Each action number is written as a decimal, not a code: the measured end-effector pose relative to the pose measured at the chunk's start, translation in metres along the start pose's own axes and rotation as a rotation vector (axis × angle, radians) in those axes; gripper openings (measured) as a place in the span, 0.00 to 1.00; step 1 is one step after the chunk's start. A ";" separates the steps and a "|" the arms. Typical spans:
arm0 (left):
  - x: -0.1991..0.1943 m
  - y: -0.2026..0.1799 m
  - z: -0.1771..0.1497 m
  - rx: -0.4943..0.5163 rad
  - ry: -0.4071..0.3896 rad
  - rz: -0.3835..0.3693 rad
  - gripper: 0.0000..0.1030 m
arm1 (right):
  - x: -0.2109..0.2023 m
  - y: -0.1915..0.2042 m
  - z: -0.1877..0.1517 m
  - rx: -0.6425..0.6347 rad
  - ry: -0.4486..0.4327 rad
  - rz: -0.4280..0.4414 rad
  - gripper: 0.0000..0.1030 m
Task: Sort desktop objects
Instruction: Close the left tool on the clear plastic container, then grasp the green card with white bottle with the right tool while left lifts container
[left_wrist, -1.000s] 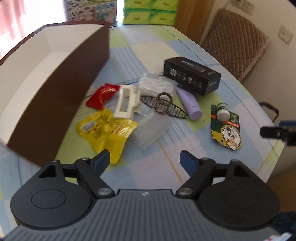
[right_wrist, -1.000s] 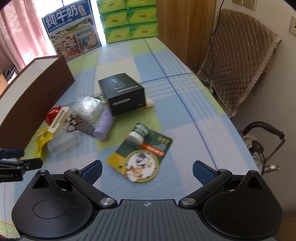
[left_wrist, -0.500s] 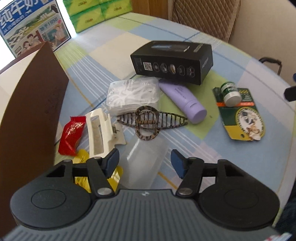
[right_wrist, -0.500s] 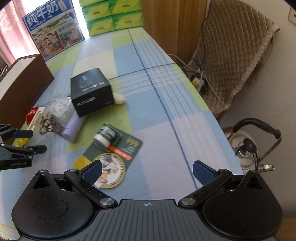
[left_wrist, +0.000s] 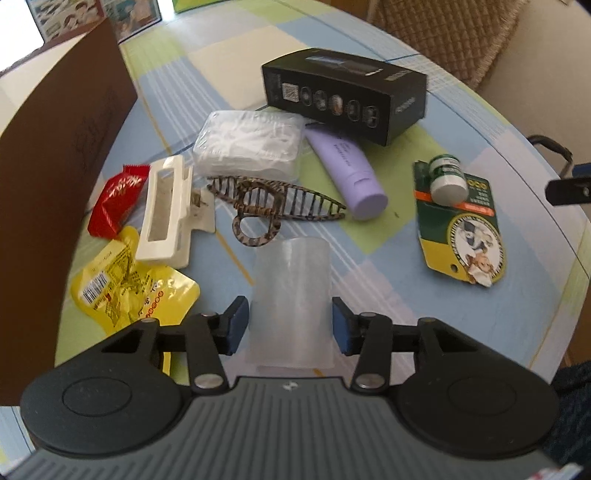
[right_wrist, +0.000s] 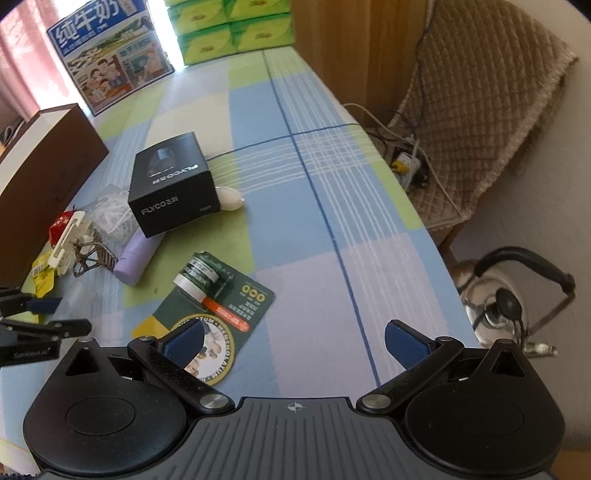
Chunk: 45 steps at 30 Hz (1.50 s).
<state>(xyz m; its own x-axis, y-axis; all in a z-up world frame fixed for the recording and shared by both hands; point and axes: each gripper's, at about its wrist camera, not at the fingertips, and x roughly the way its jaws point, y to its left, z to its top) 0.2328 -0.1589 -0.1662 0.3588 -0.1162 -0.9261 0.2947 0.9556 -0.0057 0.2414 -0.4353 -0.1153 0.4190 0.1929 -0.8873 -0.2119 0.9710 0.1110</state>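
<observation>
Translucent plastic case (left_wrist: 291, 299), between left gripper (left_wrist: 290, 325) jaws, pads alongside

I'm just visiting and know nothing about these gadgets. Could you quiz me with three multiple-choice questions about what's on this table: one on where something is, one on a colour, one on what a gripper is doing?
1. Where does the brown box stand among the clutter?
A. at its left edge
B. at its right edge
C. in its middle

2. What colour is the tube by the black box?
A. red
B. purple
C. white

3. How do the left gripper fingers stand?
A. wide open over bare cloth
B. on either side of the clear plastic case
C. clamped on the hair clip

Answers: 1 A, the left wrist view shows it left of all items. 2 B, it is pale purple. 3 B, the blue pads flank the case's sides, seemingly touching.
</observation>
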 end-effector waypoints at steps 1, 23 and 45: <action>0.004 0.000 0.003 -0.001 0.007 0.006 0.41 | 0.001 0.001 0.000 -0.008 -0.001 0.005 0.98; -0.033 -0.004 -0.052 -0.445 -0.012 0.123 0.42 | 0.060 0.032 0.013 -0.605 -0.090 0.396 0.60; -0.086 -0.004 -0.047 -0.510 -0.106 0.120 0.42 | 0.029 0.048 0.027 -0.692 -0.052 0.455 0.31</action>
<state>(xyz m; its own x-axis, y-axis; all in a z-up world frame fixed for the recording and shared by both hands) 0.1590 -0.1402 -0.1043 0.4592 0.0009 -0.8883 -0.2125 0.9711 -0.1089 0.2677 -0.3797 -0.1237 0.1979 0.5682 -0.7987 -0.8588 0.4933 0.1381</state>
